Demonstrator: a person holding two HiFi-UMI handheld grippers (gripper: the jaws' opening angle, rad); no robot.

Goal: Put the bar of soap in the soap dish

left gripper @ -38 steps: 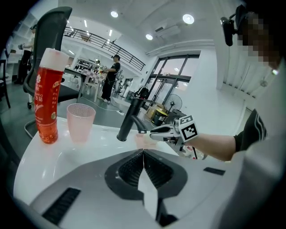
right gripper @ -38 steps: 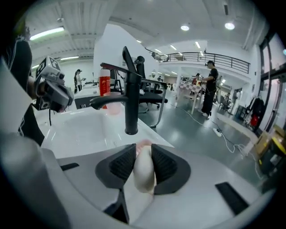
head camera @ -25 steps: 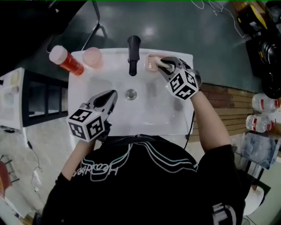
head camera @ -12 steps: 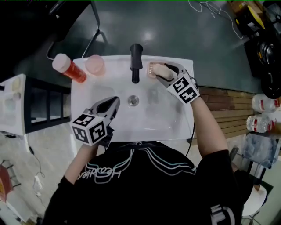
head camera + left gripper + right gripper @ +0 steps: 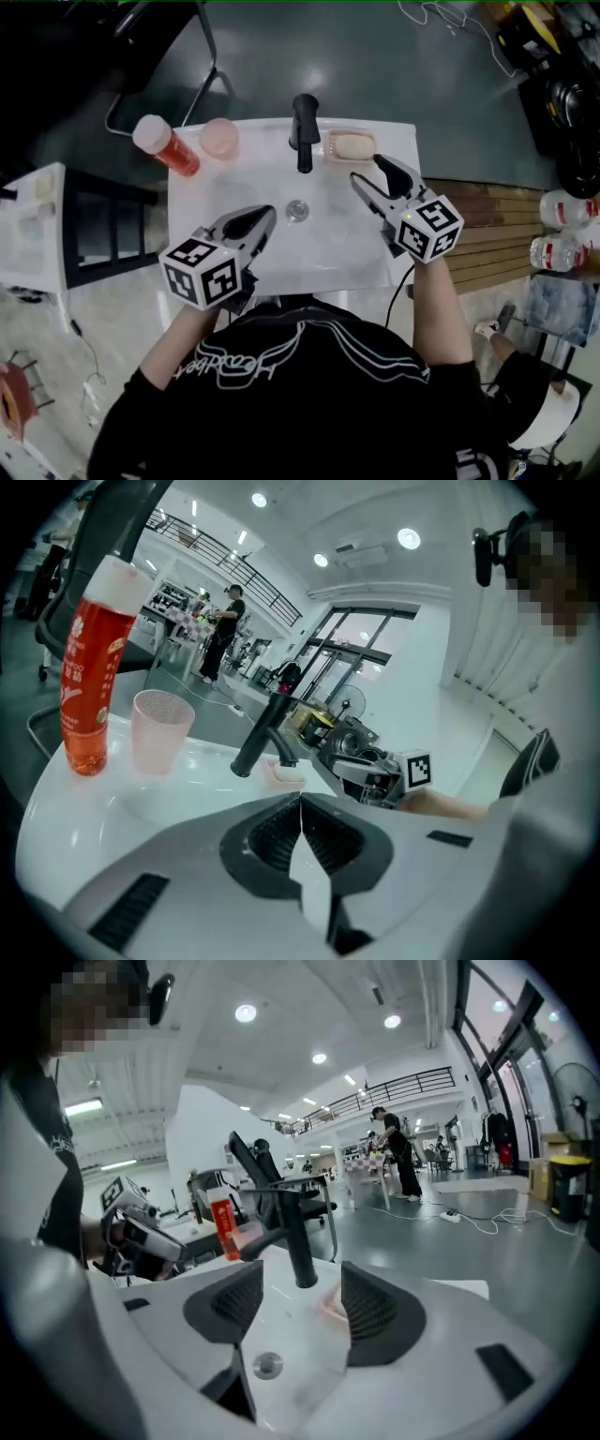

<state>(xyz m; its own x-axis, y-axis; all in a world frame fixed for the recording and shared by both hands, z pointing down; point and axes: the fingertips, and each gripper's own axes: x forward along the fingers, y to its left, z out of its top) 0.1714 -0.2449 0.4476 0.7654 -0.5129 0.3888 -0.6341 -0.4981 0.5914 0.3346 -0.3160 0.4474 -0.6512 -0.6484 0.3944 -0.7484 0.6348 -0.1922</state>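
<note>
The pale bar of soap (image 5: 351, 145) lies in the pink soap dish (image 5: 330, 150) on the sink's back rim, right of the black faucet (image 5: 304, 131). My right gripper (image 5: 368, 171) hovers just in front of the dish, apart from it. Its jaws have just been opening and now stand open with nothing between them. In the right gripper view, the dish (image 5: 330, 1305) peeks out beside the right jaw. My left gripper (image 5: 265, 216) is shut and empty over the basin's front left. The left gripper view shows the soap (image 5: 284, 774) beyond the faucet (image 5: 265, 735).
A red bottle (image 5: 167, 145) and a pink cup (image 5: 220, 138) stand on the white sink's back left rim (image 5: 192, 187). The drain (image 5: 297, 210) sits mid-basin. A black shelf unit (image 5: 103, 225) is on the left, and wooden flooring on the right.
My right gripper let go of the soap in the dish, opened, rolled and drew back and up from it. The left gripper stayed shut over the basin and rose slightly.
</note>
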